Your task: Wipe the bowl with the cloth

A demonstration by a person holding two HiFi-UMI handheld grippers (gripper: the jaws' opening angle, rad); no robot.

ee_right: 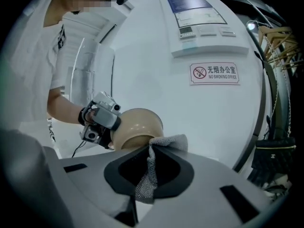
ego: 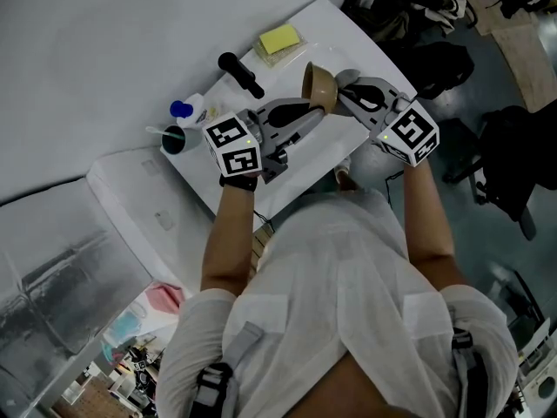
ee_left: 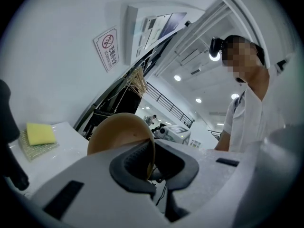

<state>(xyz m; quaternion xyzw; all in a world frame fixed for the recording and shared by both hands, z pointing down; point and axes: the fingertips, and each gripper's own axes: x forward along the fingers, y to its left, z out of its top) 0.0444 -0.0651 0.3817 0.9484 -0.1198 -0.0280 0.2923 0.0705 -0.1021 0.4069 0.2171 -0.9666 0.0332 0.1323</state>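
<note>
A: Item one, left tongs. What are they holding?

B: They are clamping the rim of the tan bowl, with one pad on each side of the wall. The bowl is hanging on edge in the air above the white tabletop, not resting on it.

A: Item two, right tongs?

B: They are pinching a grey mesh cloth. Its bunched end appears to be lying against the bowl's outer wall, and the loose tail is trailing down between the jaws.

A: Risks, listed.

B: One: the bowl is being carried by a thin rim pinch only. I am judging that a hard rub from the cloth could be levering it round in the pads or pulling it free. A drop onto the hard tabletop could be chipping it.
Two: the cloth is being held by a narrow fold. Dragging it across the smooth wall could be drawing it out of the tongs.
Three: only a small wad is meeting the bowl. Patches are likely going unwiped unless the bowl is being turned or the cloth is being worked round inside and out.

A: Other stock?

B: Yellow sponge, black-handled tool, blue-capped bottle and dark cup. All are sitting on the tabletop well apart from the bowl, though a falling bowl could be knocking into them.
</note>
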